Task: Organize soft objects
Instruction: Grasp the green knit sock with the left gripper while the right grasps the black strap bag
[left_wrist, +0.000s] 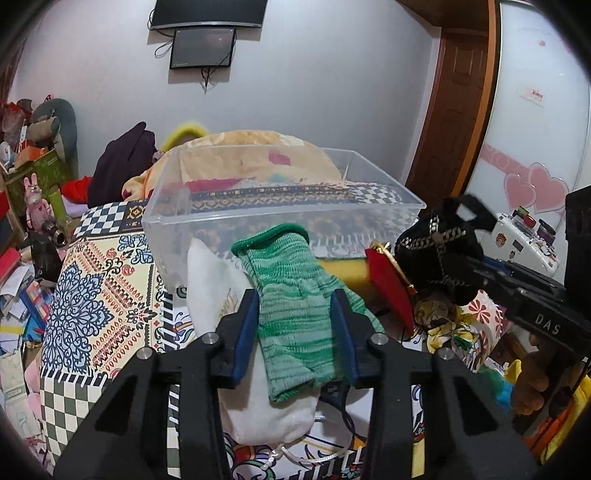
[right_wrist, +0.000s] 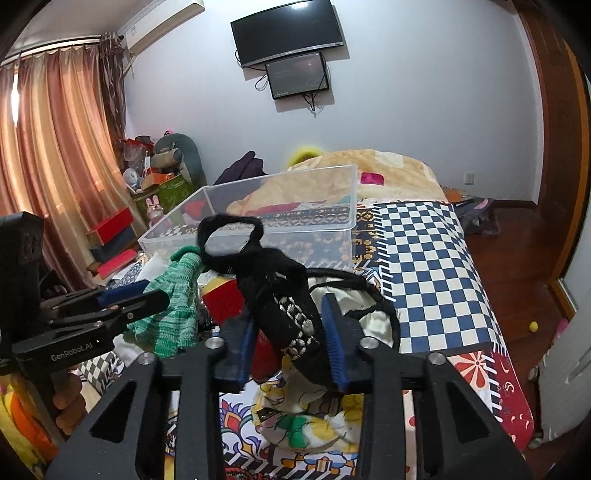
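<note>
A: Left wrist view, biggest first: patterned bed cover (left_wrist: 99, 295), then clear plastic bin (left_wrist: 280, 206) sitting on it, nothing visible inside, open top

B: Grips?

A: Left gripper (left_wrist: 295, 332) fingers pinching the green knit sock (left_wrist: 291, 295), which looks raised off the white cloth (left_wrist: 218, 295). Right gripper (right_wrist: 291, 332) fingers clamped on the black beaded pouch (right_wrist: 280, 295), loop dangling just before the bin

B: How to do it well?

A: Probably lift both above the near rim, carry forward, release over the middle so nothing drapes the wall

B: Room?

A: Checkered stretch on the right is free; red item (right_wrist: 221, 299) and floral cloth (right_wrist: 306, 424) crowd underneath
</note>
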